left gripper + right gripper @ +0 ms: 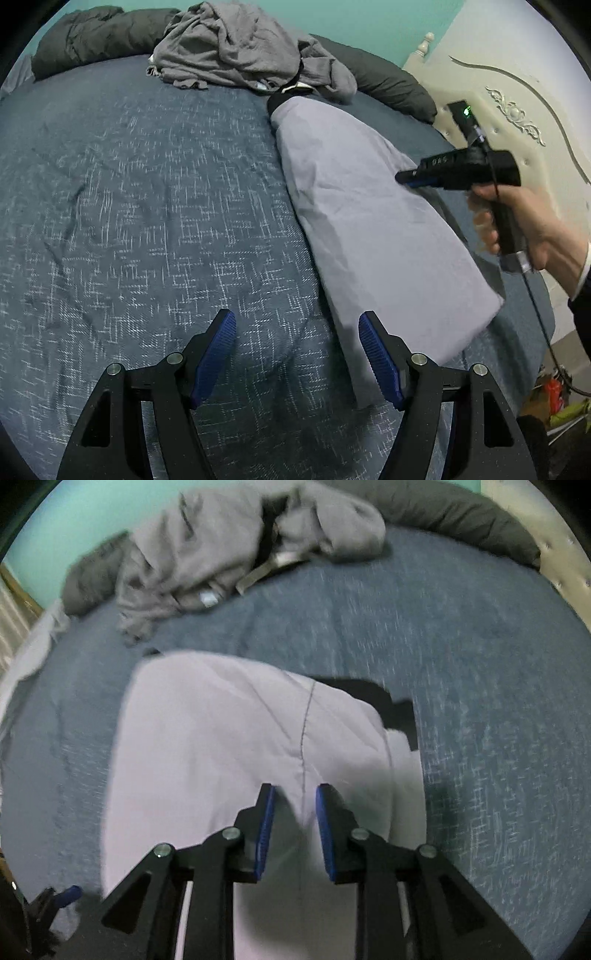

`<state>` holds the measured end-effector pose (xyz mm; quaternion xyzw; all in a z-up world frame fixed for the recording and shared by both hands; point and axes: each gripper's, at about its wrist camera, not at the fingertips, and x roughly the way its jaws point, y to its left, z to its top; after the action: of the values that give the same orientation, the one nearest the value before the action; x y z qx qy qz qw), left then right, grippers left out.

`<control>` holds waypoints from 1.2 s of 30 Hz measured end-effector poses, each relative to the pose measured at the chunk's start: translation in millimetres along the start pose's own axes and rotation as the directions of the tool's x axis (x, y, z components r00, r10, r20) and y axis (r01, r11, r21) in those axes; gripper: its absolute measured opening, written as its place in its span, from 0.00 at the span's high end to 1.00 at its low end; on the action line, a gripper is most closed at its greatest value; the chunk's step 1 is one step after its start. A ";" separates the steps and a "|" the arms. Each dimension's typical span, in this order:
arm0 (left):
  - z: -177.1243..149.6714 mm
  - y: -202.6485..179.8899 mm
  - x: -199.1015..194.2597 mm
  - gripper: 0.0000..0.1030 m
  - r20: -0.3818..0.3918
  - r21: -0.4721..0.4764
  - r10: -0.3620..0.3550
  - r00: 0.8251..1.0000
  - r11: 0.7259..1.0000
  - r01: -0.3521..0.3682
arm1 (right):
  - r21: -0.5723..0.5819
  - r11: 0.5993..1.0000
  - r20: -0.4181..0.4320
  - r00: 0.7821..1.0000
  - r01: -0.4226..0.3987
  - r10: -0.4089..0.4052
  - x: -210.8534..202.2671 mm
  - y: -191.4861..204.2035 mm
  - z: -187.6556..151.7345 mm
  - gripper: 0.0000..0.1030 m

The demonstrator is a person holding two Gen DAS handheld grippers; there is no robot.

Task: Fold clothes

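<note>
Blue bed (129, 221) | folded lilac garment (369, 229) lay flat | left gripper (297, 332) wide apart, empty | right gripper (294, 805) narrowly parted, gripping nothing

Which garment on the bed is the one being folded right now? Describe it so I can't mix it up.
Start from the blue patterned bedspread. The garment is the pale lilac-grey garment lying flat and smooth in a long strip toward the cream headboard. The crumpled grey heap beyond it is darker and bunched up.

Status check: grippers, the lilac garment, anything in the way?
Left gripper open, empty, over bedspread. Right gripper slightly open above folded lilac garment, nothing pinched. Unfolded grey pile further back, clear.
</note>
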<state>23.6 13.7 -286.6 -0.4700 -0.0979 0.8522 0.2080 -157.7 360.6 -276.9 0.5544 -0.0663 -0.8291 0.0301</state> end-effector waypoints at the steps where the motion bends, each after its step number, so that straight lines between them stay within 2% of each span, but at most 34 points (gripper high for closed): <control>1: -0.6 -0.3 1.9 0.29 -0.003 -0.001 0.000 1.000 1.000 0.000 | 0.001 1.000 -0.014 1.000 -0.005 0.005 8.1 -2.5 -0.5 0.86; 6: -1.6 -6.9 7.0 0.29 -0.015 0.013 -0.004 1.000 1.000 0.004 | -0.028 0.999 -0.037 0.999 -0.018 0.017 30.0 -6.6 -7.7 0.87; 12: 6.8 -7.8 3.8 0.29 0.007 -0.030 -0.009 1.000 1.000 0.010 | -0.047 0.998 -0.082 0.996 -0.048 0.044 9.7 -3.8 7.0 0.87; 15: 8.7 -7.2 -0.7 0.29 0.026 -0.045 0.001 1.000 0.999 0.000 | -0.094 0.994 0.016 0.998 -0.054 0.056 -22.9 3.1 31.1 0.87; 17: 9.2 -5.9 -2.5 0.29 0.033 -0.060 0.011 0.999 0.998 -0.009 | -0.112 0.992 0.023 0.998 -0.050 0.053 -25.3 7.5 45.8 0.87; 20: 7.7 -4.6 -5.6 0.28 0.039 -0.075 0.018 0.999 0.997 -0.015 | -0.119 0.992 -0.034 0.999 -0.040 0.036 -6.0 12.9 56.5 0.87; 23: 5.5 -4.4 -7.6 0.28 0.040 -0.087 0.029 0.999 0.996 -0.025 | -0.112 0.993 -0.078 0.997 -0.021 0.012 18.7 8.8 49.9 0.88; 27: 2.0 -2.5 -14.2 0.28 0.048 -0.106 0.034 0.998 0.994 -0.029 | -0.115 0.993 -0.077 0.997 0.004 -0.013 34.8 5.5 47.2 0.88; 29: 1.6 -4.1 -17.0 0.28 0.051 -0.102 0.035 0.998 0.994 -0.029 | -0.140 0.990 -0.085 0.996 0.030 -0.042 27.6 10.7 50.3 0.88; 32: 2.3 -5.7 -19.4 0.28 0.054 -0.102 0.024 0.998 0.995 -0.018 | -0.161 0.987 -0.032 0.999 0.031 -0.036 -5.5 12.2 47.1 0.88; 36: 4.3 -10.2 -23.5 0.28 0.068 -0.091 0.012 0.998 0.996 -0.006 | -0.150 0.987 0.009 0.998 -0.060 0.062 -56.5 8.6 19.2 0.88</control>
<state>33.7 12.4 -262.7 -0.4499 -0.1416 0.8634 0.1791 -154.0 360.5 -216.7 0.5426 -0.0209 -0.8341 0.0964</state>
